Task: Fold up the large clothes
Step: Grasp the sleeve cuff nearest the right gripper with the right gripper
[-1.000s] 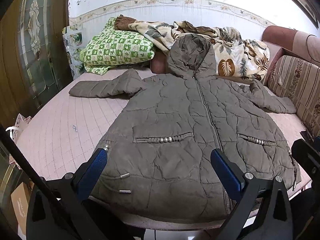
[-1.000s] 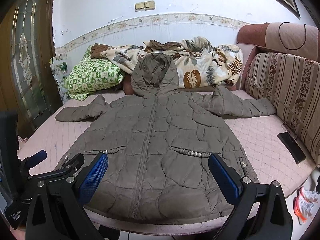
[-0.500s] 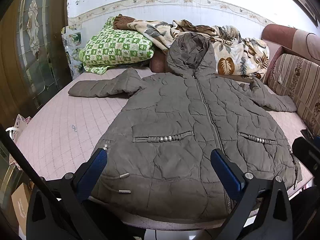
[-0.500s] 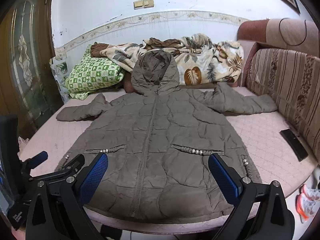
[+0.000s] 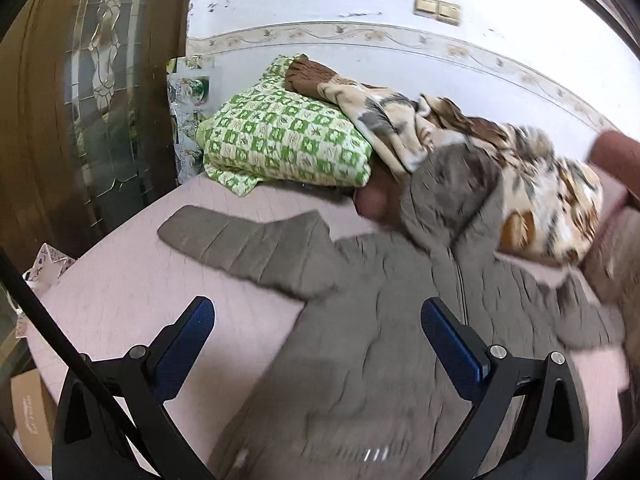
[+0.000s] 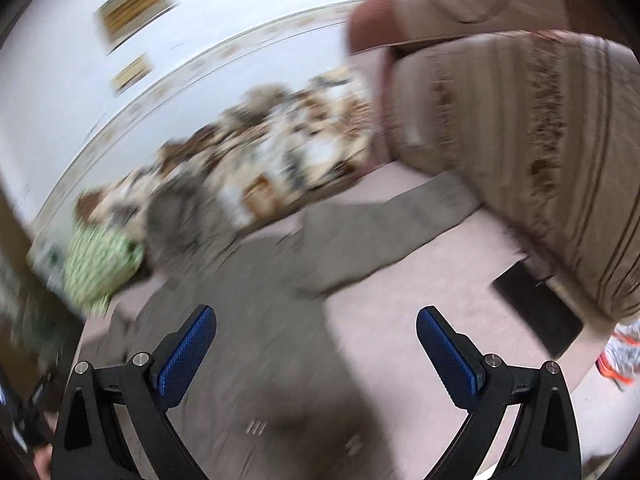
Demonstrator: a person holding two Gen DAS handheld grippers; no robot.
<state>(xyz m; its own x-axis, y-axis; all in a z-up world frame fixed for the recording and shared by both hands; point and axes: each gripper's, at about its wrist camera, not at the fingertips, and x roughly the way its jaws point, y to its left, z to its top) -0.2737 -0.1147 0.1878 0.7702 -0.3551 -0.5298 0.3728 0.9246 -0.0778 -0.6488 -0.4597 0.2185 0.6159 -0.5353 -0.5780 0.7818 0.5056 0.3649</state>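
Note:
A grey-brown quilted hooded jacket (image 5: 384, 344) lies front up on the pink bed (image 5: 132, 280), sleeves spread. In the left wrist view its left sleeve (image 5: 244, 246) stretches out ahead. My left gripper (image 5: 318, 320) hovers open over the jacket's left side, nothing between its blue pads. The right wrist view is blurred; the jacket (image 6: 256, 320) fills its lower middle and the right sleeve (image 6: 384, 228) reaches toward the sofa. My right gripper (image 6: 316, 326) is open above the jacket's right edge, holding nothing.
A green checked pillow (image 5: 280, 140) and a floral blanket (image 5: 520, 176) are piled at the bed's head. A striped sofa cushion (image 6: 520, 152) borders the right side, with a dark flat object (image 6: 536, 308) beside it. A wooden glass-panel door (image 5: 80, 100) stands left.
Both grippers have moved forward over the jacket from its hem, the left swinging toward the left sleeve, the right toward the right sleeve. Both views are now motion-blurred. Jaws stay open.

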